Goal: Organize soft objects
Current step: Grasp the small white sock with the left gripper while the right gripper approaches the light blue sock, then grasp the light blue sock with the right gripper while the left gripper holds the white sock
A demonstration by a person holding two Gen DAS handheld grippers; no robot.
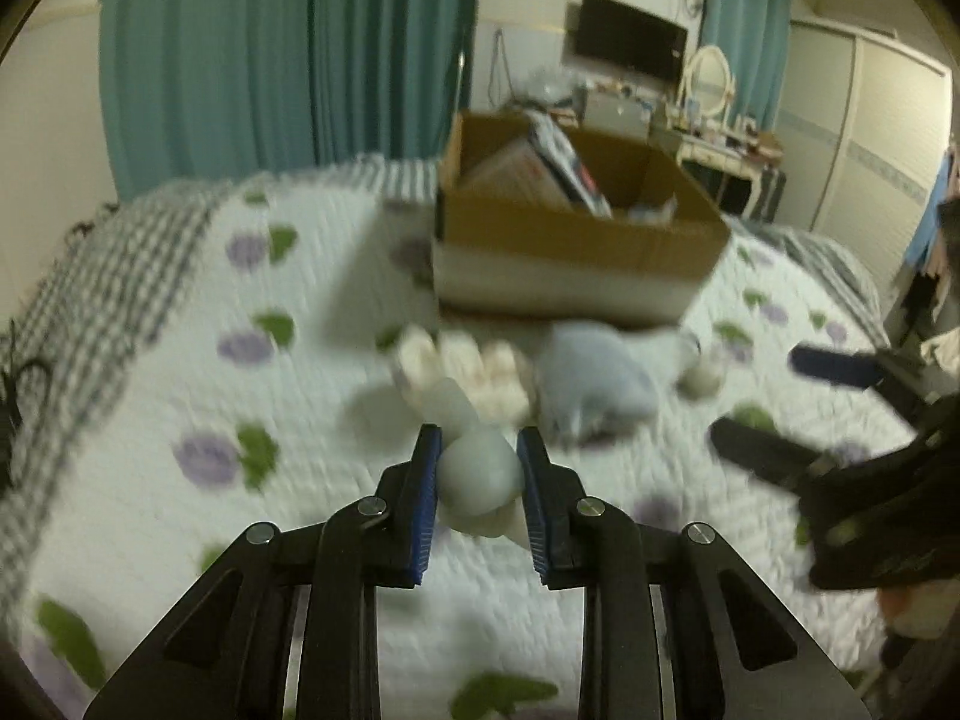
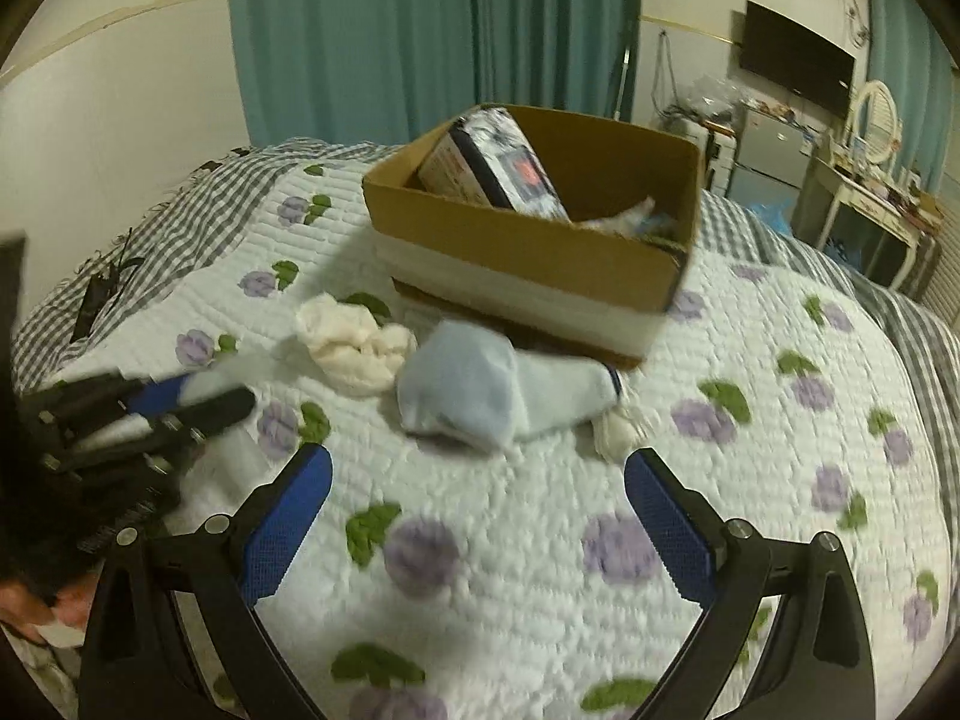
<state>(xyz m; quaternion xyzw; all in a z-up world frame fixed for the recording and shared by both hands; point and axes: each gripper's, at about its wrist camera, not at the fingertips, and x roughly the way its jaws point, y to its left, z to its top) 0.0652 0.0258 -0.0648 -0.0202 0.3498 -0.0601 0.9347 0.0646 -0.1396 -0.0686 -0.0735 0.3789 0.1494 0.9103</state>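
A: Left wrist view first. What do we hold?

B: Our left gripper (image 1: pixel 478 450) has its jaws clamped on a pale, rounded soft item (image 1: pixel 478 477), probably a rolled sock; blur prevents a firmer name. It sits between the blue pads (image 1: pixel 425 498) above the quilted bed cover (image 1: pixel 180 510). Ahead lie a cream cloth bundle (image 1: pixel 474 372) and a light blue sock (image 1: pixel 594 378), near each other, with the cardboard box (image 1: pixel 570 246) just behind them. Our right gripper (image 1: pixel 762 402) enters from the right, jaws apart.

A: Right wrist view?

B: Our right gripper (image 2: pixel 478 480) shows its jaws wide apart with nothing between them, hovering over the bed cover (image 2: pixel 750 480). The light blue sock (image 2: pixel 480 390) lies ahead, touching or nearly touching the box (image 2: pixel 528 258). The cream bundle (image 2: pixel 354 348) lies just to its left. A small white piece (image 2: pixel 621 429) sits at the sock's right end. The left gripper (image 2: pixel 180 402) appears at far left.

A: Handling notes?

B: We judge all items light, limp and compressible, not fragile or slippery. We pinch at the thickest fold so that the fabric bunches between the pads; a thin edge may slip out.

A: Counts?

B: One box, already holding a printed carton (image 2: pixel 498 162) and some loose items. Loose on the bed: one blue sock, one cream bundle, one small white piece. One item in hand.
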